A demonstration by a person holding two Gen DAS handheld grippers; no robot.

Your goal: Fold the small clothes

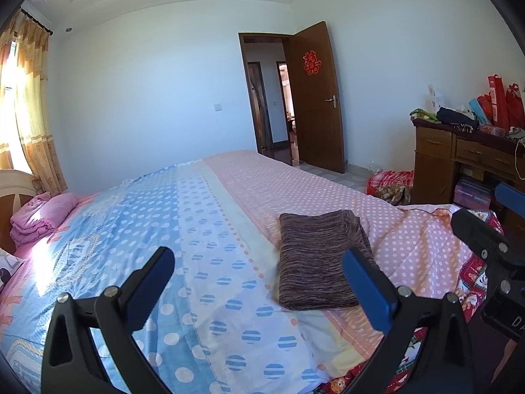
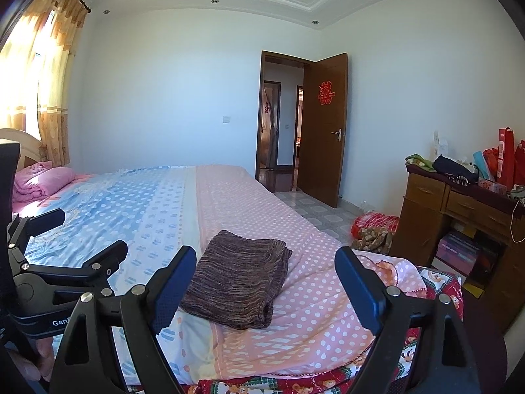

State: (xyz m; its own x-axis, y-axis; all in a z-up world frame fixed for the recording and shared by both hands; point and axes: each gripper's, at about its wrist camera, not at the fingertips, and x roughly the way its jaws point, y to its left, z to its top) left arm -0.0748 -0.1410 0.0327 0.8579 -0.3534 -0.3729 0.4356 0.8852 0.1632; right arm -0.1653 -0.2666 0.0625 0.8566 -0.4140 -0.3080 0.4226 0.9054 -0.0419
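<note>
Folded into a neat rectangle and lying flat near the foot edge of the bed (image 1: 229,197), on the pink polka-dot half of the sheet just beside the pale band dividing pink from blue: a brown marled knit garment (image 1: 320,262), layered folds showing along its right side. Nothing on top of it, nothing gripping it.

Hovering over the near edge of the bed, the left gripper (image 1: 257,282), fingers (image 1: 154,282) spread wide and empty, the right blue pad overlapping the garment's near right corner in the left wrist view, contact impossible to tell. Alongside it to the right, the right gripper (image 2: 264,282), fingers (image 2: 359,285) likewise wide apart and holding nothing, the garment seen between and beyond them, apart from the pads. Left gripper also visible at the left edge of the right wrist view, black frame angled over the blue dotted sheet.

Bunched at the head of the bed, a pink blanket (image 1: 42,213). Beyond the bed, an open wooden door (image 1: 315,98) bearing a red paper emblem. At right, a wooden dresser (image 1: 459,164) piled with clothes and red bags (image 1: 502,105); on the tiled floor beside it, a red patterned bundle (image 1: 390,184). At left, sunlit orange curtains (image 1: 29,105).
</note>
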